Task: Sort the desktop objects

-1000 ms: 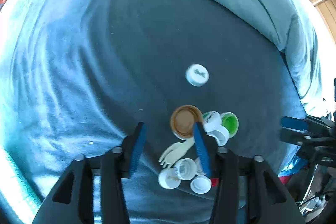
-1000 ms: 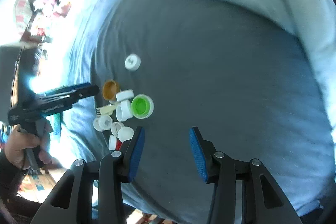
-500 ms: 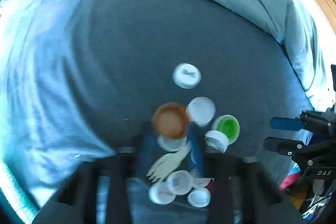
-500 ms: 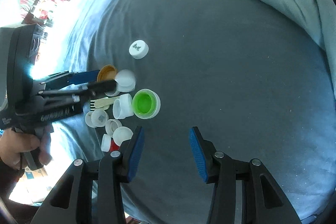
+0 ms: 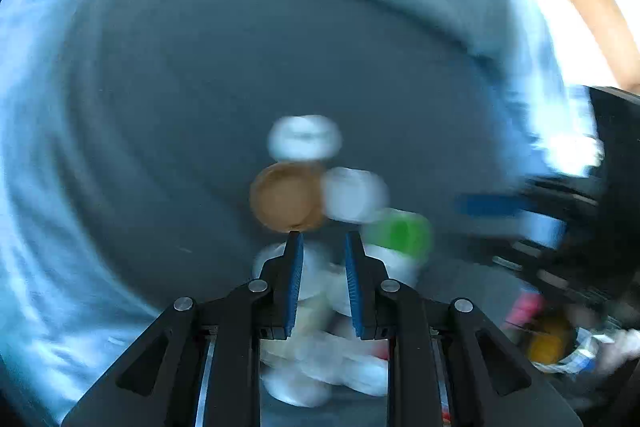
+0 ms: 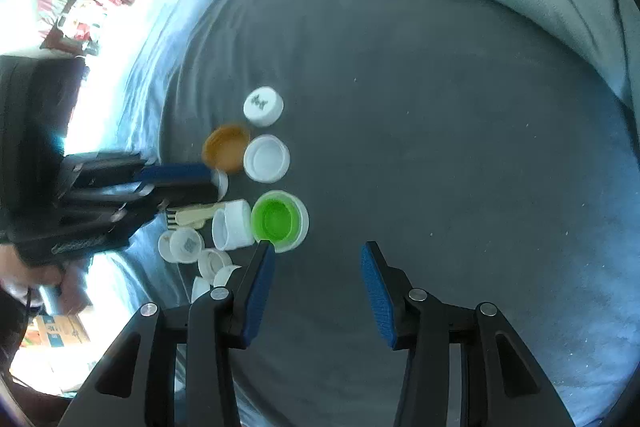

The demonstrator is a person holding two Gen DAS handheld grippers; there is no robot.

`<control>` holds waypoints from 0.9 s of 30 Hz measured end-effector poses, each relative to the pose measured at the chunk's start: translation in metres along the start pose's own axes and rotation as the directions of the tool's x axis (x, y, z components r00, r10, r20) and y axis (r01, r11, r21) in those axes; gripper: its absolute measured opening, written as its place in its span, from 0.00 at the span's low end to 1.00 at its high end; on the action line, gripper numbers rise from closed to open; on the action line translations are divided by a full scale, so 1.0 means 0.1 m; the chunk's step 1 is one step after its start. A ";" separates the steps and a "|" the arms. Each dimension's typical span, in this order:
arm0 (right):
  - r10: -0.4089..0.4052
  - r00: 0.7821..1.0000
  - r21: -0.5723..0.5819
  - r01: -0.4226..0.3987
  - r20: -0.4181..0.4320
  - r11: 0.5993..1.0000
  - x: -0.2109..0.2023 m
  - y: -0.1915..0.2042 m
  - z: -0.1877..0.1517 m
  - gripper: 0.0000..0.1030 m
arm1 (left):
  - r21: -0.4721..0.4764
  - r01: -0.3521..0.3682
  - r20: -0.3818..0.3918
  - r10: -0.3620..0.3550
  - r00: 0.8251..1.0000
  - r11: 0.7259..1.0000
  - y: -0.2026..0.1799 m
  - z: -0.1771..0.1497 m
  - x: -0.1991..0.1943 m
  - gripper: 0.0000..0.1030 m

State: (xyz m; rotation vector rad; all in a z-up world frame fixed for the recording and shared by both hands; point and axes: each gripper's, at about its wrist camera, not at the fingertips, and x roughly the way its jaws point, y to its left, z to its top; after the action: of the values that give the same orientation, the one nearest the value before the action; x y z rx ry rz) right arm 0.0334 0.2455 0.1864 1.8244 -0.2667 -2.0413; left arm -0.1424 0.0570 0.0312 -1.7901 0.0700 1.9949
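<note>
Blue pads of the left gripper [image 5: 322,247], which a second before had stood wide over the pile of caps, had drawn in to their narrowest. In its own blurred view a white shape sat between the pads; from the right wrist view the tip reached a small white cap [image 6: 221,184] just below the brown cap [image 6: 226,148], so it had probably closed on that cap, though the blur left this unsure. The left gripper had also slid across the dark grey cloth [image 6: 400,107] towards the far side of the pile: the brown cap and the white open cap [image 6: 267,158], earlier beside its pads, now lay ahead of them.

Nothing else in the pile had been carried off. The white printed cap [image 6: 263,106] lay apart at the far end, the green cap [image 6: 279,221] touched the white tipped cap [image 6: 233,229], and the pale fork [image 6: 192,215] lay under the left gripper's body among more white caps.

The right gripper [image 6: 318,253] held its pads partly apart with nothing between them, having dropped nearer the green cap, its left pad just at that cap's rim.

For the sorting, that read as one grasp just made on the left, a second being lined up on the right, and the sort itself hardly begun.
</note>
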 end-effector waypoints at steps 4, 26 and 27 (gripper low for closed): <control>0.010 1.000 0.003 -0.010 0.008 1.000 -0.05 0.00 0.00 0.48 | -0.194 -0.034 0.103 0.055 0.993 0.980 0.47 -0.15 -0.28 0.27; 0.019 0.997 -0.047 -0.015 0.075 0.999 -0.08 0.02 0.22 0.62 | -0.087 -0.068 0.172 0.082 0.982 0.994 0.40 -0.59 -0.42 0.49; 0.019 0.997 -0.051 -0.015 0.079 0.999 -0.09 0.03 0.23 0.62 | -0.077 -0.079 0.169 0.091 0.981 0.994 0.42 -0.58 -0.39 0.49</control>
State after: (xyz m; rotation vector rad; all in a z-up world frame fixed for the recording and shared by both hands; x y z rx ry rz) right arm 0.0118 0.2438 0.1990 1.7084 -0.2498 -2.0927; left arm -0.1016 -0.0118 0.0484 -1.6741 0.0237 2.2305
